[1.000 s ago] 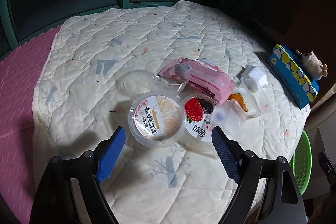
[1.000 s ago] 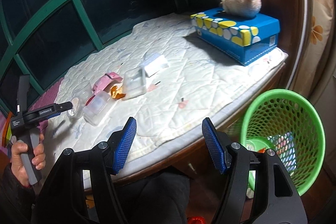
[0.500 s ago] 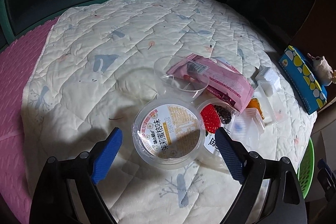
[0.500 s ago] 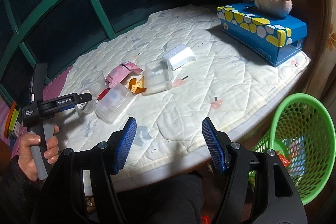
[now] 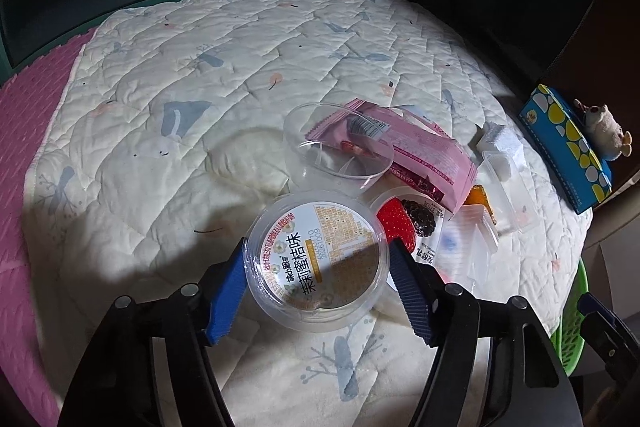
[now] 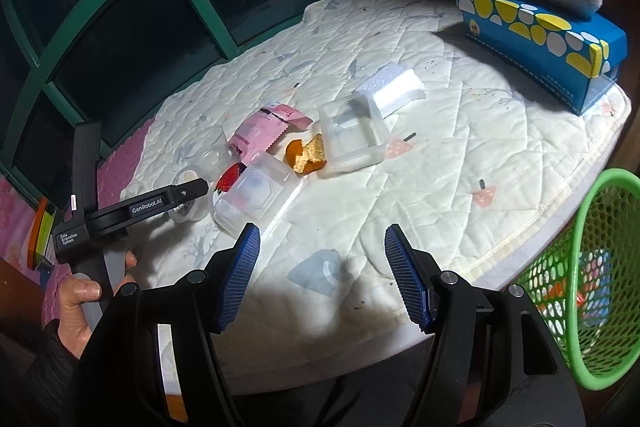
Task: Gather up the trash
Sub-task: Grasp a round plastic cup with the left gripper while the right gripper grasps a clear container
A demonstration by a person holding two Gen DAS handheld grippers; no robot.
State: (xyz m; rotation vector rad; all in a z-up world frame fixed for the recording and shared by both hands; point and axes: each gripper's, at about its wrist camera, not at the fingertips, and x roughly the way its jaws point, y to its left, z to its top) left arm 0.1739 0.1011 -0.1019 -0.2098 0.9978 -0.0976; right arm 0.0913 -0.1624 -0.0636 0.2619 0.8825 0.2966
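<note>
Trash lies clustered on the quilted mat (image 5: 248, 75): a round lidded cup (image 5: 316, 259), a clear cup (image 5: 340, 155), a pink wrapper (image 5: 416, 151), clear boxes and peel. The left tongs (image 5: 316, 283) have just been closing and now bracket the lidded cup, both pads at its rim, apparently pinching it for lifting. The right tongs (image 6: 320, 275) stand spread and empty over the mat's near edge. The green basket (image 6: 608, 267) waits beside the mat, evidently the destination.

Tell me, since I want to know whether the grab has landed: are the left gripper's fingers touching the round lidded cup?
Touching. In the left wrist view both blue fingers sit flush against the round lidded cup, no gap visible.
</note>
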